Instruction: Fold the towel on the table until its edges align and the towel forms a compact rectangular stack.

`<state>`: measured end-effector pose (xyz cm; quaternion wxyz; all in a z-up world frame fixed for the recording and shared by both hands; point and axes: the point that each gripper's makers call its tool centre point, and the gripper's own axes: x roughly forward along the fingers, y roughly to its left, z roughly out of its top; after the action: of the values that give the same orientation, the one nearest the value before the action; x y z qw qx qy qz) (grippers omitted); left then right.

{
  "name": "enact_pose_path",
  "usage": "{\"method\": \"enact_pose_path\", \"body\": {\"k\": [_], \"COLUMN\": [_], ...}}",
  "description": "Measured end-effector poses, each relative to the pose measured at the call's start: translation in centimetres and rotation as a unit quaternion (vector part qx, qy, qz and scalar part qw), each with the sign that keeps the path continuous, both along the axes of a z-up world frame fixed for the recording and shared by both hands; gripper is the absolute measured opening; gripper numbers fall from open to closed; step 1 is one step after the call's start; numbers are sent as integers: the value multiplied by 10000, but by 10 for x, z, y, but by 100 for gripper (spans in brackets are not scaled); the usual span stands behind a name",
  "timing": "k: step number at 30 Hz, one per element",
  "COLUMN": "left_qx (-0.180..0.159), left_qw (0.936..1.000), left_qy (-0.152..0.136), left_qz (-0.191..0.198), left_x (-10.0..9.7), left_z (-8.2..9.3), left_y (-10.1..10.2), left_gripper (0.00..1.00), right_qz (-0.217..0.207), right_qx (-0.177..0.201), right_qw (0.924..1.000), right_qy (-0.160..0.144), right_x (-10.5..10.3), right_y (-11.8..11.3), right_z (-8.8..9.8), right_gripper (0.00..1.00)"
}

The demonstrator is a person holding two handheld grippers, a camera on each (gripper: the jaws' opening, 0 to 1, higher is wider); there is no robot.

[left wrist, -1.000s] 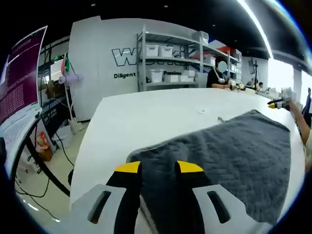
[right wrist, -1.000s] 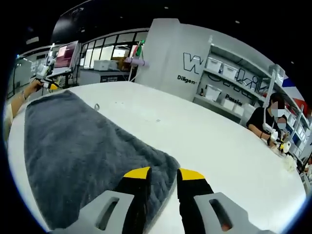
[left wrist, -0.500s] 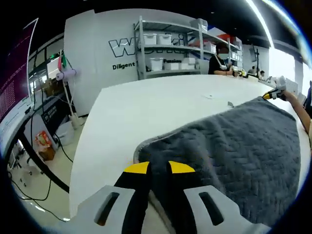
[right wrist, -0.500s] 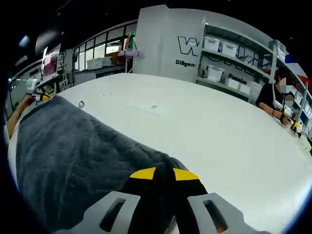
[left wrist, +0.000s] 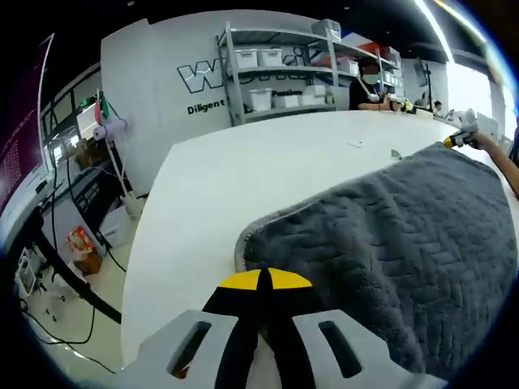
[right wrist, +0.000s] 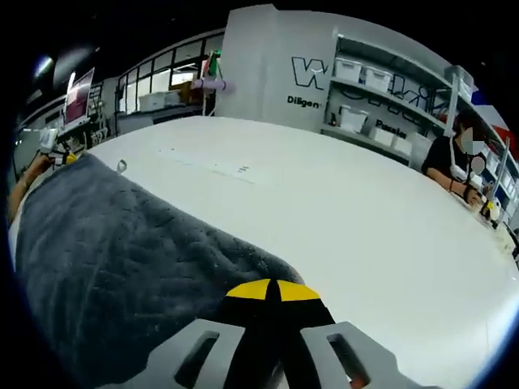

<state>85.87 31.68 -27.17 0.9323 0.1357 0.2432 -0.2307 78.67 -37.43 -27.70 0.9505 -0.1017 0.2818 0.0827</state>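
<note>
A grey quilted towel [left wrist: 397,235] lies spread flat on the white table [left wrist: 235,178]. In the left gripper view my left gripper [left wrist: 265,280] is shut on the towel's near corner, jaw tips pressed together over the hem. In the right gripper view the towel [right wrist: 113,243] stretches away to the left, and my right gripper [right wrist: 277,290] is shut on its corner in the same way. Each gripper also appears small at the towel's far corner in the other view, held in a hand: the right gripper [left wrist: 456,140] and the left gripper [right wrist: 63,156].
The table's [right wrist: 365,219] edge runs down the left of the left gripper view, with floor and cables [left wrist: 73,267] below. Metal shelving [left wrist: 276,73] with white bins stands against the far wall. A person [right wrist: 456,166] sits at the table's far side.
Both grippers' jaws have gone from open around the towel's corners to shut on them. Both cameras have shifted slightly towards the towel.
</note>
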Motion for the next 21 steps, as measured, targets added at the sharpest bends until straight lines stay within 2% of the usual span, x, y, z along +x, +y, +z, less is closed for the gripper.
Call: {"method": "enact_pose_path", "body": {"k": [7,21], "left_qx": [199,282], "left_qw": [9998,9995], "left_qy": [-54,-142], "left_qz": [49,49], "left_x": [9,20], "left_z": [0,0], "left_y": [8,9], "left_gripper": [1,1], "right_qz": [-19,-158], "right_qx": [-345,-740], "right_qw": [9994,9970], "right_qy": [-65,-189], "right_x": [12,20], "right_y": [-6,-17], "right_z": [1,1], "right_gripper": [0,0]}}
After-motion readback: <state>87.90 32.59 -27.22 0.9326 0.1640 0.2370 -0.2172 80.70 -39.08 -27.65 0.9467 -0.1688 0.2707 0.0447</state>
